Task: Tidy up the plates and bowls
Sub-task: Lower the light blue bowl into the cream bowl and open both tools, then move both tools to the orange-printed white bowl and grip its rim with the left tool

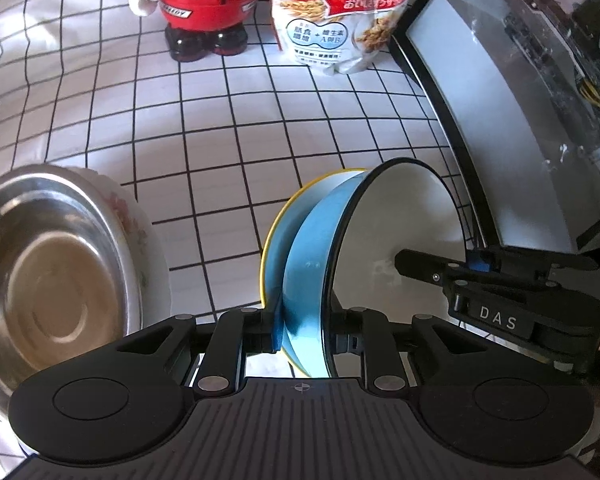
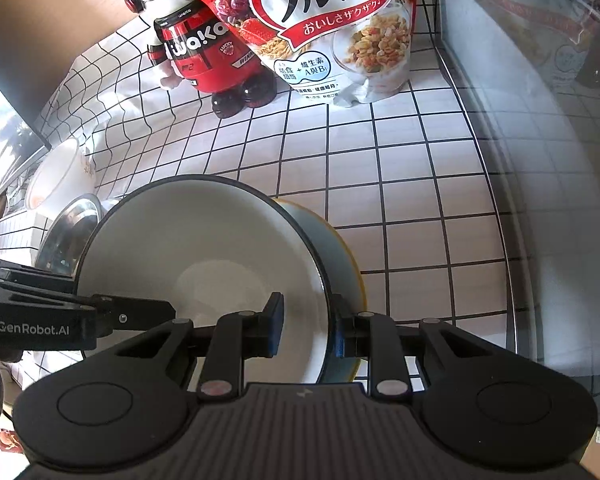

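Observation:
A blue bowl with a black rim and a white inside sits nested in a blue bowl with a yellow rim on the checked cloth. My left gripper is shut across the left walls of both bowls, one pad outside the yellow-rimmed bowl and one inside the white one. My right gripper is shut on the opposite wall of the black-rimmed bowl. Whether that grip also takes in the yellow-rimmed bowl's wall I cannot tell.
A steel bowl rests in a flowered dish at the left, with a white bowl behind it. A red figurine and a cereal bag stand at the back. A glass-sided case lines the right.

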A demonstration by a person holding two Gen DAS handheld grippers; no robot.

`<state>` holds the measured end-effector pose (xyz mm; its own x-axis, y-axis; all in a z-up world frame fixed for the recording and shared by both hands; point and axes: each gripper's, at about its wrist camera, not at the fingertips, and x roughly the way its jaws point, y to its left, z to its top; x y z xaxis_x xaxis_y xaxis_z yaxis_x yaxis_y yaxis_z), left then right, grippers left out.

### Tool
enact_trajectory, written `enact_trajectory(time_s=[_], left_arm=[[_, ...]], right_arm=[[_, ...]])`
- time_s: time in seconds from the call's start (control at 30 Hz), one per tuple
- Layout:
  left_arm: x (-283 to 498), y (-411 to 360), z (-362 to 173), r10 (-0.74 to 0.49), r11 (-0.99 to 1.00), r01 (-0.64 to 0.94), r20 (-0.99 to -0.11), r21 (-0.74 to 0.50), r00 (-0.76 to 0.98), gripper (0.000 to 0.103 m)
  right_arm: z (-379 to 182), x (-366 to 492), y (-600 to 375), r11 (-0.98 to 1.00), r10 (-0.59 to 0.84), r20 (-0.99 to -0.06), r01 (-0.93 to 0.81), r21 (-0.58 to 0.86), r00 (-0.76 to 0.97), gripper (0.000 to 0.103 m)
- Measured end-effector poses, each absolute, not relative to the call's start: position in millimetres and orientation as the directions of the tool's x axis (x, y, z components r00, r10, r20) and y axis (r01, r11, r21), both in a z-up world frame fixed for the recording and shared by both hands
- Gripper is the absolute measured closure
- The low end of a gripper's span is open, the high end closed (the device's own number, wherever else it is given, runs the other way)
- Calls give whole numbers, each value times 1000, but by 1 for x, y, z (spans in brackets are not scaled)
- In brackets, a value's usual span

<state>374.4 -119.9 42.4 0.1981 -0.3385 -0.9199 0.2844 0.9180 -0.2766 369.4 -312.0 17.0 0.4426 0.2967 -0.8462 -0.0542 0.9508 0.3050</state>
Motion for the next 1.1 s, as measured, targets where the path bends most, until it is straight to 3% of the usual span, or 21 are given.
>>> enact_trajectory(time_s=[0.2,0.57,0.93,1.1], left_arm=[[372,-132,47,-281,911,372,-931,-181,235,81],[379,-133,64,-279,902,409,-908,-137,313,82],[383,-136,62,-289,899,413,-907,-147,305,83],[382,-118,66,-371,899,360,-869,-249,327,83]], right_arm=[[19,369,-312,955,285,-847,-59,290,449,79],[25,364,-317,954,283,-835,-52,294,473,79],[32,362,-317,964,254,-821,-62,260,512,79],[48,357,-308,977,205,-802,-76,197,561,74]])
